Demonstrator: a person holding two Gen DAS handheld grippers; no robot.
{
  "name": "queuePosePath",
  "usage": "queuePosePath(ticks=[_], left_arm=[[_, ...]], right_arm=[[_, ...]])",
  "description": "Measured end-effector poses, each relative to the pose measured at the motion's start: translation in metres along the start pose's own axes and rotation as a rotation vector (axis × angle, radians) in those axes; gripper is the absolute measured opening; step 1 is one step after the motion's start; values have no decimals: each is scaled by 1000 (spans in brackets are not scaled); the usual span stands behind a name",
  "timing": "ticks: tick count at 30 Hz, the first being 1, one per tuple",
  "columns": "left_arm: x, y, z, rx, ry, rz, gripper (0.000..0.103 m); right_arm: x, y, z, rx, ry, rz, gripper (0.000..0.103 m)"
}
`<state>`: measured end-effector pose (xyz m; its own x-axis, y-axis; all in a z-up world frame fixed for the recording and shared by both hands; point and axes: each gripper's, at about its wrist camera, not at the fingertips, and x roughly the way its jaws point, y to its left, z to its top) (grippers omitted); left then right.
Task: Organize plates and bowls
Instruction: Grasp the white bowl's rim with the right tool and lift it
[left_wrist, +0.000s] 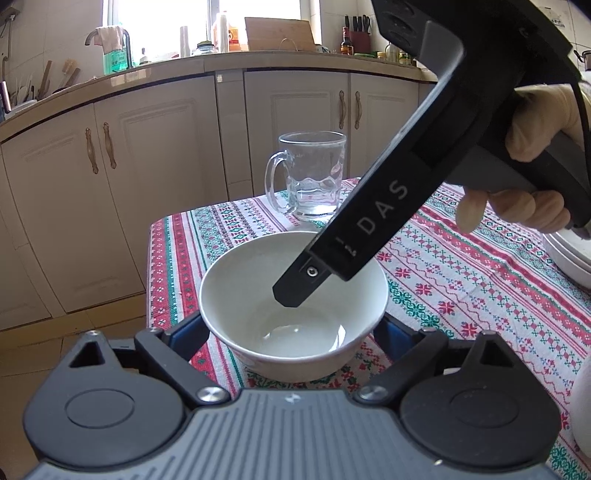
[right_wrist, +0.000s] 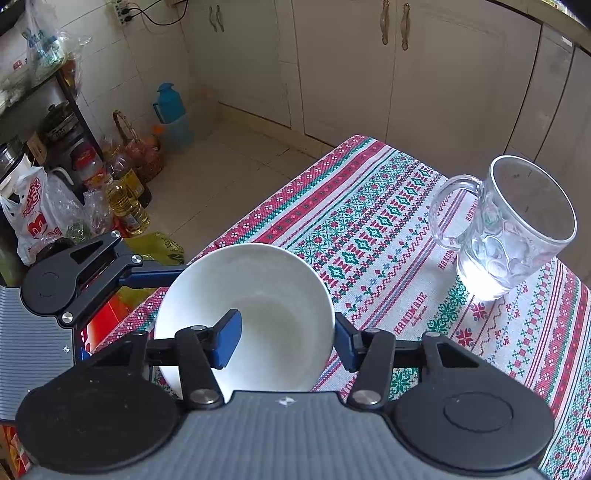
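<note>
A white bowl (left_wrist: 240, 288) (right_wrist: 266, 288) stands on the patterned tablecloth (left_wrist: 461, 266) near the table's corner. My left gripper (left_wrist: 293, 326) straddles it low down, with a blue pad against the wall on either side. In the right wrist view one left finger (right_wrist: 155, 275) meets the bowl's outer side. My right gripper (right_wrist: 288, 332) comes down from above, held by a gloved hand (left_wrist: 535, 122). One of its fingers (left_wrist: 332, 258) is inside the bowl and the other is outside the rim, shut on the wall.
An empty glass mug (left_wrist: 314, 177) (right_wrist: 509, 229) stands just beyond the bowl. Stacked white plates (left_wrist: 569, 258) sit at the right edge. The table's edge (left_wrist: 151, 277) drops off to the left of the bowl. Oil bottles (right_wrist: 125, 199) and bags crowd the floor.
</note>
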<state>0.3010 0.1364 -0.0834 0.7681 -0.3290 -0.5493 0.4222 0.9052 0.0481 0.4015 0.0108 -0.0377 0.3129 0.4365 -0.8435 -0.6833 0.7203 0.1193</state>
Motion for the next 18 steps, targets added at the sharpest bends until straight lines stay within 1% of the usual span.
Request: queuePosePath(ticks=[7, 18], left_arm=[[-12, -6, 5, 14, -3, 1, 94], [-56, -33, 17, 51, -29, -4, 94]], right_arm=[[-13, 5, -3, -8, -11, 4, 58], [-58, 23, -22, -21, -42, -4, 59]])
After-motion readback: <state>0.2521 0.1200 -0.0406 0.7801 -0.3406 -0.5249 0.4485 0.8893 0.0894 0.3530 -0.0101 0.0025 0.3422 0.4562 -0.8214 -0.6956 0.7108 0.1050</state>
